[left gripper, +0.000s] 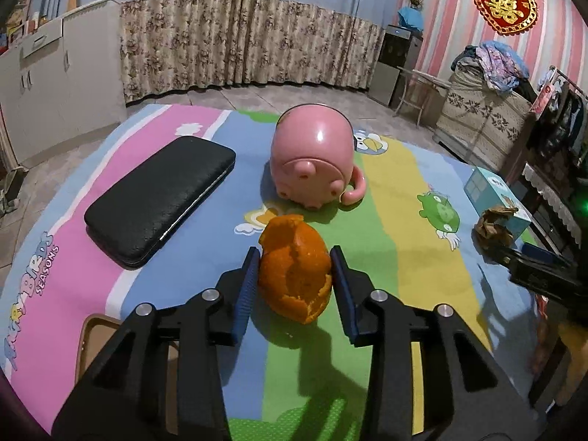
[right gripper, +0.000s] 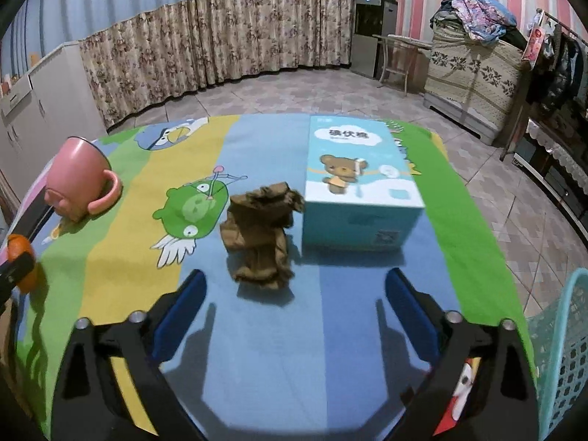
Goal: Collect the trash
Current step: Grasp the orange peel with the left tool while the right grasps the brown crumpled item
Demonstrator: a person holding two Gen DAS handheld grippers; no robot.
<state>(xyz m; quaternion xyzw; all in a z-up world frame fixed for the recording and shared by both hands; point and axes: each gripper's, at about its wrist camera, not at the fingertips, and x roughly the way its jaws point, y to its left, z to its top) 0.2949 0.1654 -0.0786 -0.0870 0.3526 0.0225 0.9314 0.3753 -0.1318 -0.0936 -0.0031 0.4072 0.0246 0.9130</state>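
Observation:
An orange peel lies on the striped cartoon tablecloth, and my left gripper is shut on it, one blue pad against each side. The peel also shows at the left edge of the right wrist view, partly hidden behind a black finger. A crumpled brown paper stands on a blue stripe beside a light blue box. My right gripper is open wide just short of it, and the paper sits left of the gripper's centre line, touching neither pad.
A pink mug lies tipped over behind the peel. A black case rests to the left. The light blue bear-print box stands right of the paper. A teal plastic basket sits off the table's right edge.

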